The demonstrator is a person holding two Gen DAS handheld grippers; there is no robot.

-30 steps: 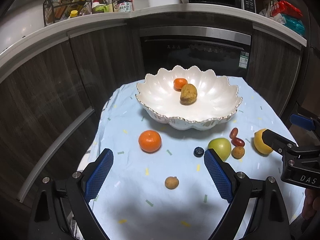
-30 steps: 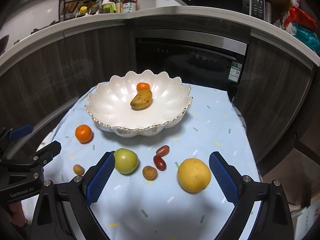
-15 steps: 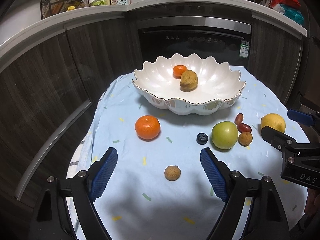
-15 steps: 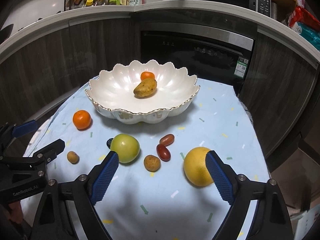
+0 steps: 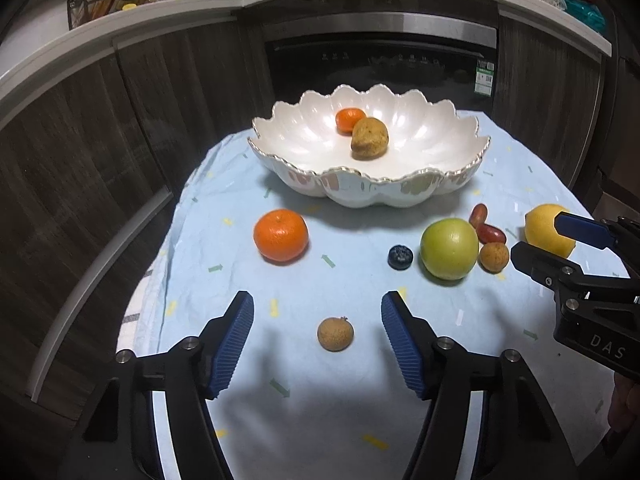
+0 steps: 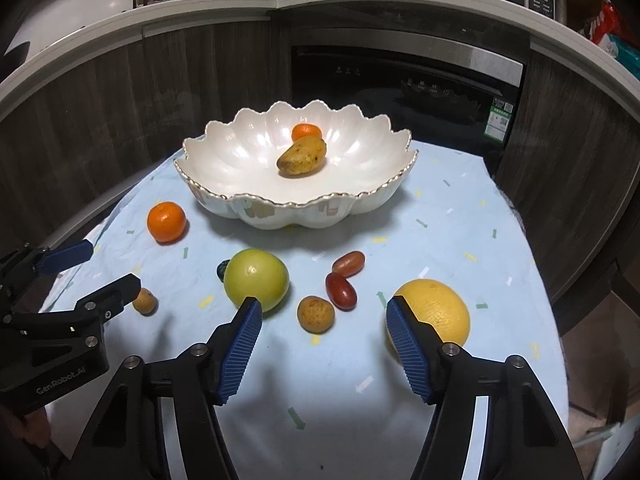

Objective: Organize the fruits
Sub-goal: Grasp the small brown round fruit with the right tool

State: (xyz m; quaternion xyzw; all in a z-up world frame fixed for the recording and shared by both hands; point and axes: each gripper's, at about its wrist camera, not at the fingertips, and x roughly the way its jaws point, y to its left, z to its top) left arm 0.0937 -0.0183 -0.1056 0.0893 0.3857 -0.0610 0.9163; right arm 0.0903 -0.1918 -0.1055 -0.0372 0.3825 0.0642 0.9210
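Brown longan [image 5: 335,333] sits at twelve o'clock of our left tool [image 5: 316,322], untouched between its narrowing pads; right tool [image 6: 323,326] likewise narrowing, empty.

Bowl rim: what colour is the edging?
Gold, along the scalloped edge of the white bowl; clearest in the right wrist view.

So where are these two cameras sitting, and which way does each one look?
Left wrist: on the left gripper, looking down its blue fingers at the small brown fruit; right gripper shows.
Right wrist: on the right gripper, facing the yellow citrus; left gripper shows.
Both share the white bowl.
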